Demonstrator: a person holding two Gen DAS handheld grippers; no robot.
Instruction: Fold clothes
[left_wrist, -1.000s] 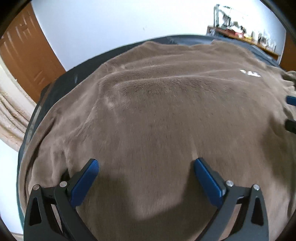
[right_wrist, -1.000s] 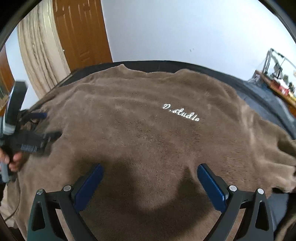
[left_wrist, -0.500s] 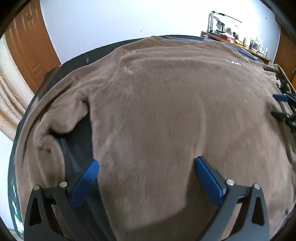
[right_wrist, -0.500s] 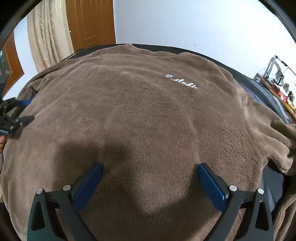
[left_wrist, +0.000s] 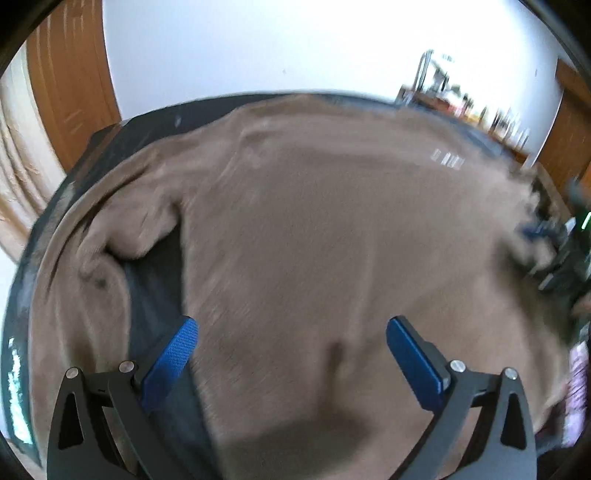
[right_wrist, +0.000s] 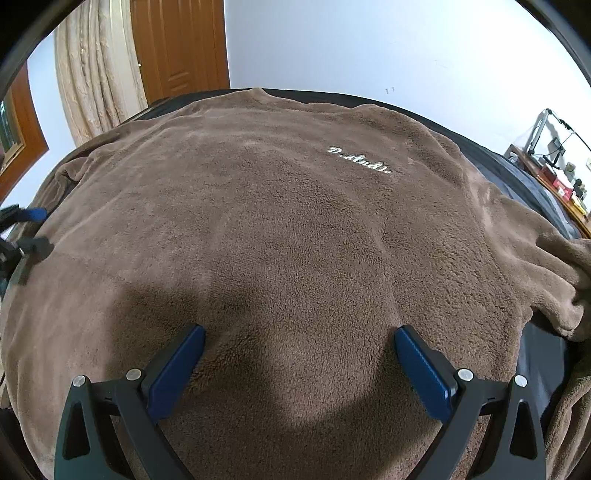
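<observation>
- The sweater (right_wrist: 295, 229) is spread flat on the surface (right_wrist: 535, 184).
- A door (right_wrist: 181, 48) and curtain (right_wrist: 96, 74) are seen far left.
- A cluttered shelf (right_wrist: 554, 173) is set far right.

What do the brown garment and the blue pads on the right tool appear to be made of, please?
The brown garment looks like plush fleece: a matte, nubbly pile with soft shadows, bearing a shiny script logo, probably embroidered. The blue pads on the right tool look like smooth, slightly satin rubber or plastic, set in black, seemingly rigid plastic arms.
</observation>
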